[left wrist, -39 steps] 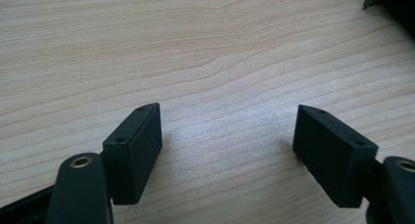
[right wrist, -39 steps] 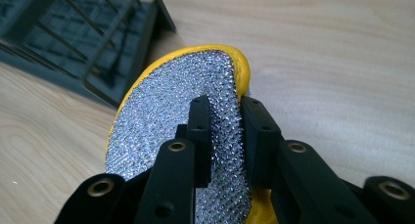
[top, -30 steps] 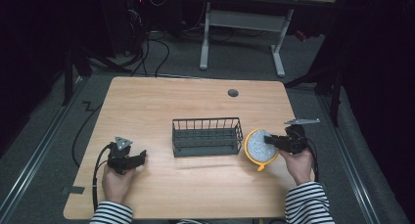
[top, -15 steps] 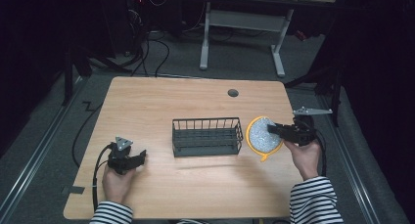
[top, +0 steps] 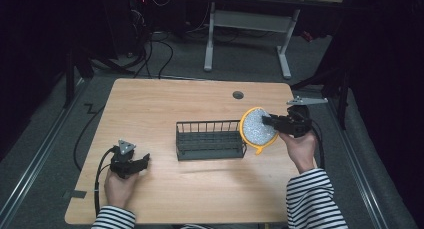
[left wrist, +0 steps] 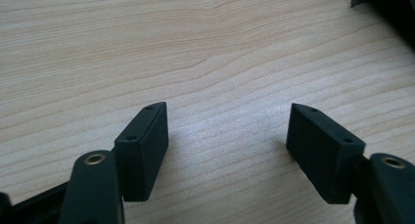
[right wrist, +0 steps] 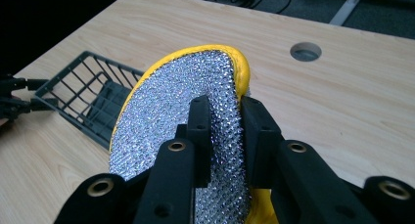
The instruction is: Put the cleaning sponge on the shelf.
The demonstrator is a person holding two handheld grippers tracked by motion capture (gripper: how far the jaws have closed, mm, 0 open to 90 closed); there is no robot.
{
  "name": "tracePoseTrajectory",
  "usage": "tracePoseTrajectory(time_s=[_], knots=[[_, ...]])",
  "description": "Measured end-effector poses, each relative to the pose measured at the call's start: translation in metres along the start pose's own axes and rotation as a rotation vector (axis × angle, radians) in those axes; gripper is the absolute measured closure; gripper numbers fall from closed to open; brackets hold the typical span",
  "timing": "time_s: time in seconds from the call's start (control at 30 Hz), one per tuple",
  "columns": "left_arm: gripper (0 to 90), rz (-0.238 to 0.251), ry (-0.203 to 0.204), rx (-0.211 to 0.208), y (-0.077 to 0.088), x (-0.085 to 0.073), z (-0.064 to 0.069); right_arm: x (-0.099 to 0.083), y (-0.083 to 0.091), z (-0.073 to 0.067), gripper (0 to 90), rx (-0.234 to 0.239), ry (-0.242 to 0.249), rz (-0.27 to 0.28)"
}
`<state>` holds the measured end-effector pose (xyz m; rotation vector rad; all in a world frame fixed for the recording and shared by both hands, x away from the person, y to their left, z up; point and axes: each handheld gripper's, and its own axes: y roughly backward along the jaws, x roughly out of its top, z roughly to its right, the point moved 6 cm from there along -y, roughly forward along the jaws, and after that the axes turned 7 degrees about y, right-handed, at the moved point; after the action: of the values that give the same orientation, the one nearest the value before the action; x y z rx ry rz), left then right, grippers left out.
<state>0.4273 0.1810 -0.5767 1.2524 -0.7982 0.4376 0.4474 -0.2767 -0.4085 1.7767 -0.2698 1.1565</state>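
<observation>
Right gripper [top: 270, 122] jaws clamping yellow-rimmed scrubber [top: 256, 129] above basket [top: 210, 139] edge; left gripper [top: 137, 161] jaws wide

The right gripper [top: 270, 122] is up in the air to the right of the wire basket [top: 210, 139]. Its jaws are pinched tight and point left at the basket. The right hand [top: 298, 146] holds it from below. The left gripper [top: 137, 163] sits low, well to the left of the basket, in the left hand [top: 119, 186]. Its jaws stand wide apart with nothing between them and have just been closing a little.
</observation>
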Motion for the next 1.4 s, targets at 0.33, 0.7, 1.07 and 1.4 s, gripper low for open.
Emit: tracePoseTrajectory(time_s=[0.33, 0.7, 1.07, 1.4], knots=[[32.3, -0.001, -0.001, -0.001, 0.000, 0.000, 0.000, 0.028, -0.018, -0.008, 76.3, -0.005, 0.032, 0.037], [32.3, -0.001, -0.001, -0.001, 0.000, 0.000, 0.000, 0.034, -0.055, -0.011, 76.3, 0.003, 0.027, 0.019], [32.3, -0.001, -0.001, 0.000, 0.000, 0.000, 0.000, 0.034, -0.077, -0.018, 76.0, -0.024, 0.060, 0.021], [32.3, -0.001, -0.001, 0.000, 0.000, 0.000, 0.000, 0.021, -0.092, -0.029, 75.5, -0.009, 0.094, -0.032]])
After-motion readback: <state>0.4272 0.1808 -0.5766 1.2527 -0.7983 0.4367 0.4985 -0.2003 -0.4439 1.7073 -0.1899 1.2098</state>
